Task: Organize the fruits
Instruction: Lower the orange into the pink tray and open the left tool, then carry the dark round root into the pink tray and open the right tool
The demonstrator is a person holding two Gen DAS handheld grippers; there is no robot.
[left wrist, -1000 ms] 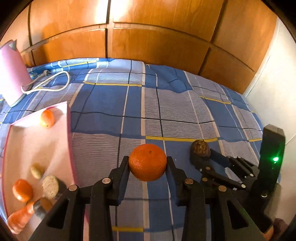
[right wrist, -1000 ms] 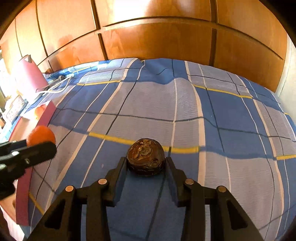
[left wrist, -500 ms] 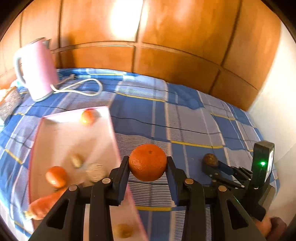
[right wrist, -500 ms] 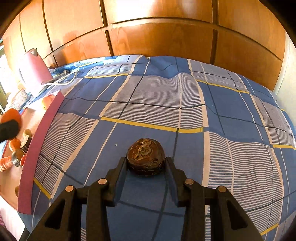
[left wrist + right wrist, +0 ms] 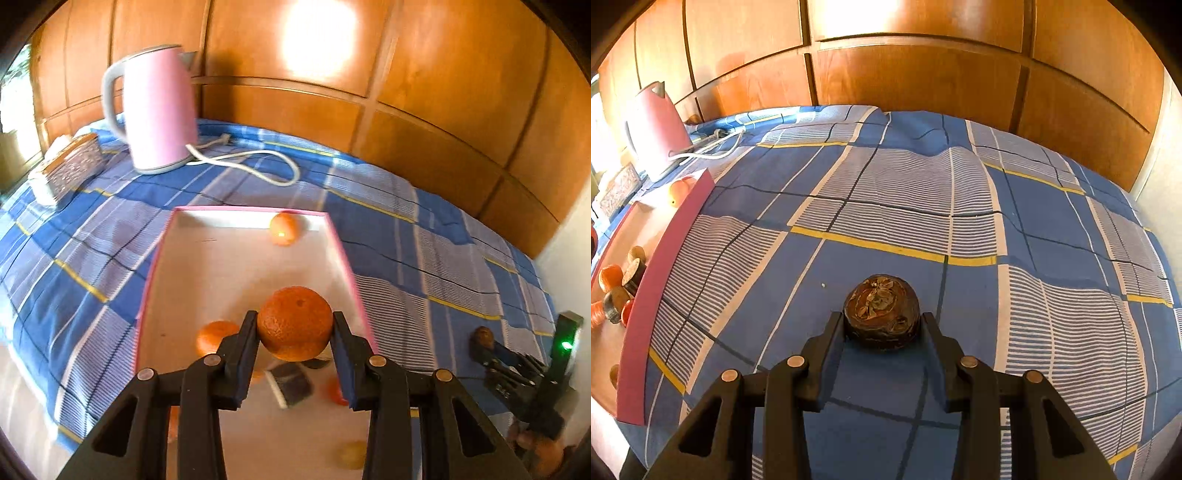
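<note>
My left gripper [image 5: 294, 326] is shut on an orange [image 5: 294, 323] and holds it above the pink-rimmed tray [image 5: 345, 258]. The tray holds two more oranges [image 5: 283, 229] [image 5: 214, 336] and several small items that are blurred. My right gripper [image 5: 881, 325] is shut on a dark brown wrinkled fruit [image 5: 881, 313] over the blue plaid cloth [image 5: 923, 206]. The right gripper also shows at the right of the left wrist view [image 5: 484, 338], apart from the tray. The tray shows at the left edge of the right wrist view [image 5: 668, 266].
A pink electric kettle [image 5: 155, 110] with a white cord [image 5: 251, 158] stands behind the tray. A patterned box [image 5: 70, 166] lies at the far left. Wooden panels [image 5: 916, 74] back the surface. A white wall [image 5: 569, 243] is at the right.
My left gripper has swung left with the orange, from above the cloth to above the tray. My right gripper keeps the brown fruit and has shifted only slightly.
</note>
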